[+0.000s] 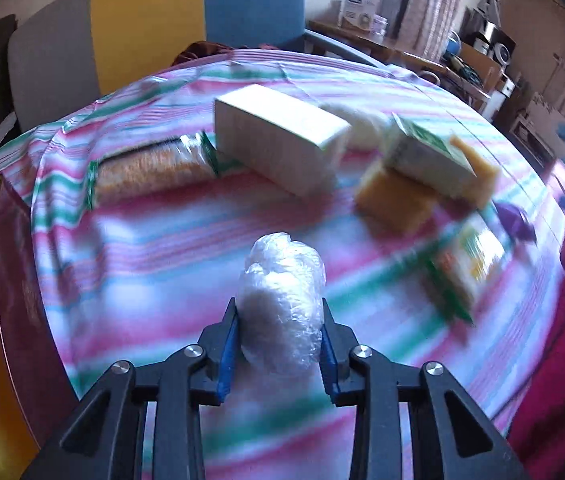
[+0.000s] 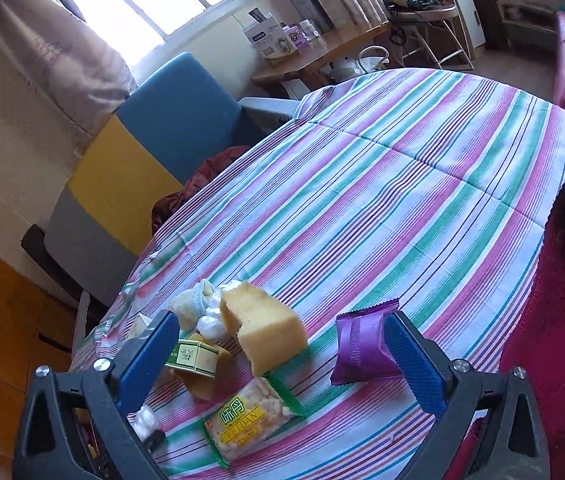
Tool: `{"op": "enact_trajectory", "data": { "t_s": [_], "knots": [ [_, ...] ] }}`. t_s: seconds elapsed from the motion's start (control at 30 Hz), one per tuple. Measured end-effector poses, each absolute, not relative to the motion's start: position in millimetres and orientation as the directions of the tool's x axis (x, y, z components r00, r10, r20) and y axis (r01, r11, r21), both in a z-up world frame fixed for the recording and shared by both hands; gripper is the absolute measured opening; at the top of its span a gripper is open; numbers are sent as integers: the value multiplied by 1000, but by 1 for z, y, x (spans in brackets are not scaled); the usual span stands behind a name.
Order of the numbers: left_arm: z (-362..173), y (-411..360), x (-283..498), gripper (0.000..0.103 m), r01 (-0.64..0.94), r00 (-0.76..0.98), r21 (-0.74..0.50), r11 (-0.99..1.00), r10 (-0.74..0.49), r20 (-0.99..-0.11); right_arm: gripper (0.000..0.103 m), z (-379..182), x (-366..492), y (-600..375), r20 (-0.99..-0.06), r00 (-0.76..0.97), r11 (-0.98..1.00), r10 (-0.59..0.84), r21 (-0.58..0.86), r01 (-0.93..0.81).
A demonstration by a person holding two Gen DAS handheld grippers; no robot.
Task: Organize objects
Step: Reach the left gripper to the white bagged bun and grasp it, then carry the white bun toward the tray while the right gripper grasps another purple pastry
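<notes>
Striped cloth (image 2: 422, 168) over a round table, blue chair (image 2: 186, 116) at the far side. Left gripper (image 1: 280, 330) angled steeply down, blue pads clamped on a plastic-wrapped white bundle (image 1: 282, 304) just above the cloth. Beyond it: a long white box (image 1: 278, 140), a cracker sleeve (image 1: 150, 168) to its left, a small green-and-white carton (image 1: 422, 152) on yellow sponges (image 1: 394, 196) to the right. Right gripper (image 2: 278, 356) tilted down, jaws wide apart, nothing gripped; purple packet (image 2: 362, 348) just beside its right pad, sponge block (image 2: 266, 328) and Weidan snack pack (image 2: 246, 416) between the fingers.

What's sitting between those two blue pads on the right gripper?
Nothing is gripped. In the right wrist view, only the purple packet and the Weidan snack bag lie on the striped cloth there.
</notes>
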State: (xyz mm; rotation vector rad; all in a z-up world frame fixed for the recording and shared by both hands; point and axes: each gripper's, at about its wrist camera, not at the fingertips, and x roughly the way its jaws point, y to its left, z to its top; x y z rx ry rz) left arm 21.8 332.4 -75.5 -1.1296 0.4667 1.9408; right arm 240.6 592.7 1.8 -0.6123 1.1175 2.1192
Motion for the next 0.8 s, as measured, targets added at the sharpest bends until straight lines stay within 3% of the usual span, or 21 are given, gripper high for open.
{"op": "enact_trajectory", "data": {
  "t_s": [0.2,0.33,0.47,0.6,0.63,0.7,0.73,0.8],
  "knots": [
    [-79,323,59,34,-842,-314,5,-539,483,-817,103,-12,245,603,-718,-615,-326,326,525,-786],
    [-79,318,53,34,-840,-284,-42,-541,505,-815,103,-25,239,610,-789,-541,-284,292,468,-837],
    [-80,314,51,34,-842,-282,-51,-537,519,-807,103,-32,221,612,-852,-450,-330,267,358,-873],
    [-82,320,46,34,-841,-275,-66,-538,528,-804,98,-46,200,615,-925,-271,-380,267,158,-912],
    [-82,318,47,34,-840,-274,-71,-538,533,-801,94,-52,195,616,-936,-253,-387,247,144,-911],
    [-82,318,47,34,-839,-274,-74,-539,536,-798,74,-64,190,620,-951,-207,-385,231,106,-917],
    [-82,318,47,34,-839,-275,-73,-539,537,-797,52,-70,187,622,-958,-176,-389,225,78,-918],
    [-82,318,48,34,-841,-277,-71,-536,539,-795,42,-67,184,619,-952,-153,-414,265,31,-910]
  ]
}}
